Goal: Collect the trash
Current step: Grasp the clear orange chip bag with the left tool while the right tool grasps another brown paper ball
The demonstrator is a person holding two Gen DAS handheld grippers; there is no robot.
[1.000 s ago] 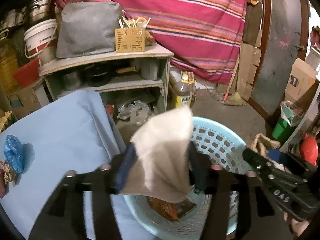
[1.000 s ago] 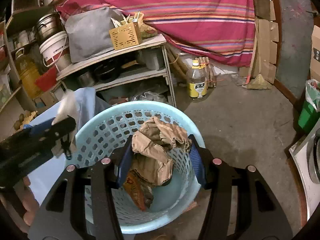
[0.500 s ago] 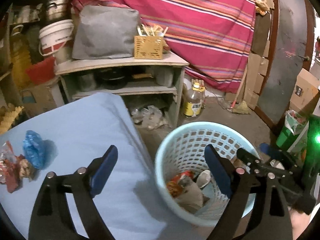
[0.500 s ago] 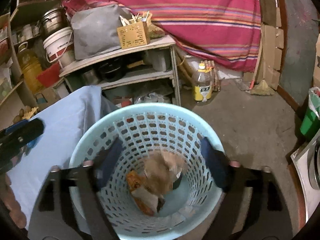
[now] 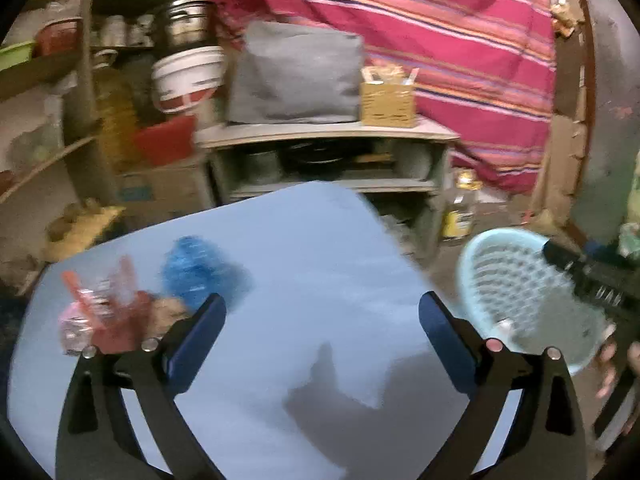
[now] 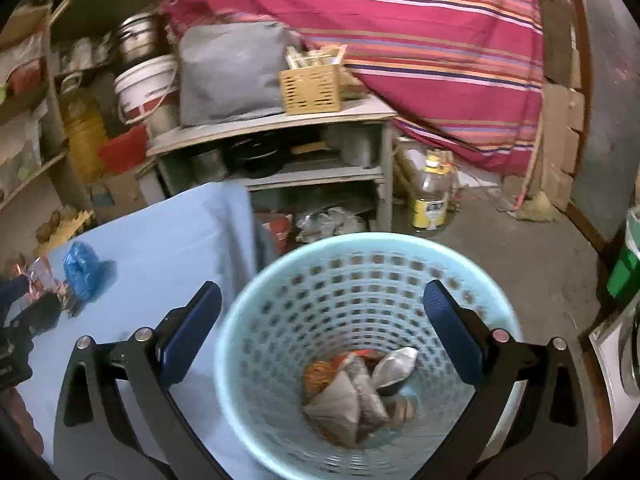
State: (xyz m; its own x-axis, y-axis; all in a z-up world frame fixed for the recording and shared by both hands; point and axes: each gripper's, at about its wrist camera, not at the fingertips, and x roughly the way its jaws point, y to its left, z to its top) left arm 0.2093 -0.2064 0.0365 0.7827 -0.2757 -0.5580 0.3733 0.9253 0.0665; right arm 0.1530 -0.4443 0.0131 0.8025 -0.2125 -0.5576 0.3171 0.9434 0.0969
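Left wrist view: our left hand-held gripper (image 5: 322,336) spread, empty, over blue counter (image 5: 320,260). Remaining trash, blue bag (image 5: 192,270) and red wrappers (image 5: 100,312), far left. Right hand-held gripper (image 6: 322,330) spread, empty above basket (image 6: 280,280). Next we judge: reach left, pinch bag.

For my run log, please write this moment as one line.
left gripper: open, empty, over blue table | right gripper: open, empty, over basket | basket: holds wrappers | on table: blue bag
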